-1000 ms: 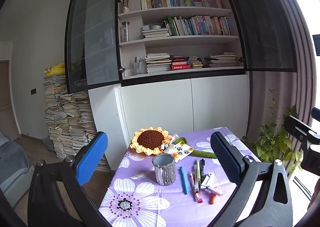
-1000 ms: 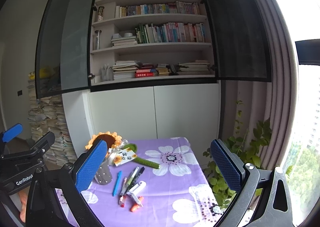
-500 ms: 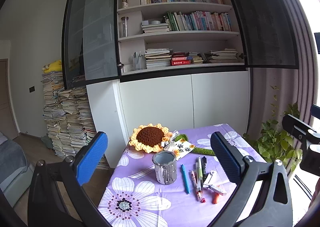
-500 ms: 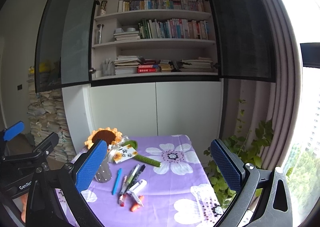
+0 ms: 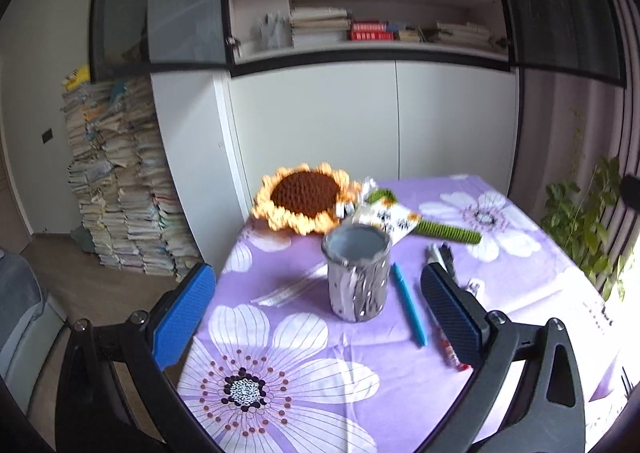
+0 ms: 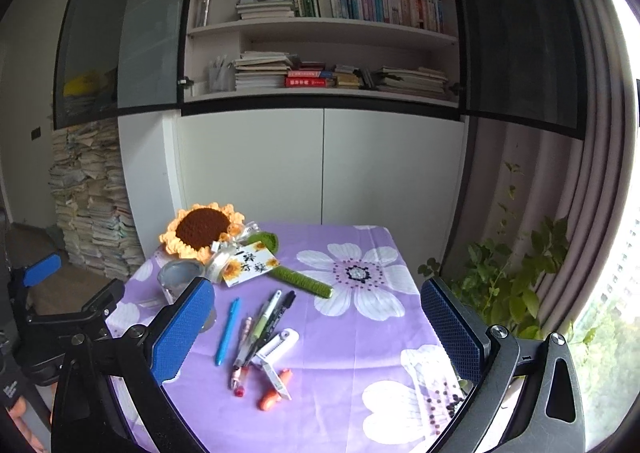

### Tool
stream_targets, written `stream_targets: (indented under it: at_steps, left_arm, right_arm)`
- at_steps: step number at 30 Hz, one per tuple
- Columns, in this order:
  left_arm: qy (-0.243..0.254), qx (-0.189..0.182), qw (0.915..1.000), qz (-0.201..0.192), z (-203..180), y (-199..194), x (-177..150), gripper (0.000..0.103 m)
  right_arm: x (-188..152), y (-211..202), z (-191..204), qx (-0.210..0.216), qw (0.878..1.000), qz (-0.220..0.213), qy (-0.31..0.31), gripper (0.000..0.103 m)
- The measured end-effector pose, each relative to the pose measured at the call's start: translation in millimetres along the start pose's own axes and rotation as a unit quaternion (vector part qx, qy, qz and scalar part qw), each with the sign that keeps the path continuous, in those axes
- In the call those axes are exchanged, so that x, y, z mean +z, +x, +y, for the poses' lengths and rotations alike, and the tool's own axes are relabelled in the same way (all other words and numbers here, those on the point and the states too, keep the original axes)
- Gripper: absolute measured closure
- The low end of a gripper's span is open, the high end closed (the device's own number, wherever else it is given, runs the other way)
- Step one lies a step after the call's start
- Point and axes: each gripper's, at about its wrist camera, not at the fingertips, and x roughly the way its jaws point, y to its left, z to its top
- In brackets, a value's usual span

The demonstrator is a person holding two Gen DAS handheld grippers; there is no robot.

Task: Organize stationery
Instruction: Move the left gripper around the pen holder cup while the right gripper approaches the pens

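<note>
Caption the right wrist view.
Open right tongs above scattered pens on purple floral tablecloth, grey cylindrical pen holder at left.

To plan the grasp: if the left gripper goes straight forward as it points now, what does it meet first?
Most likely the grey pen holder: it stands upright between the open fingers of the left gripper, just ahead. Depth is unclear in the fisheye.
</note>
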Motion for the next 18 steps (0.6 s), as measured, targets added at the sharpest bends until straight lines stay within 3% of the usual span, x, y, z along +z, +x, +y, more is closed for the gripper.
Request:
stream_targets:
  at_steps: [4, 8, 11, 18]
  left_arm:
    - [0.011, -0.031, 0.999, 0.031, -4, 37, -11, 0.001]
    - [0.038, -0.026, 0.9978, 0.049, -13, 71, -15, 0.001]
    - [0.031, -0.031, 0.9972, 0.061, -11, 95, -15, 0.001]
    - [0.019, -0.039, 0.9978, 0.05, -8, 113, -8, 0.001]
  right_arm:
    - [-7, 32, -4, -0.009, 0.999, 0.035, 0.012, 0.0]
    - [-17, 65, -5, -0.003, 0.997, 0.076, 0.023, 0.0]
    - [-25, 90, -5, -0.001, 0.995, 0.102, 0.023, 0.0]
    - [-35, 141, -18, 0.011, 0.987, 0.154, 0.046, 0.0]
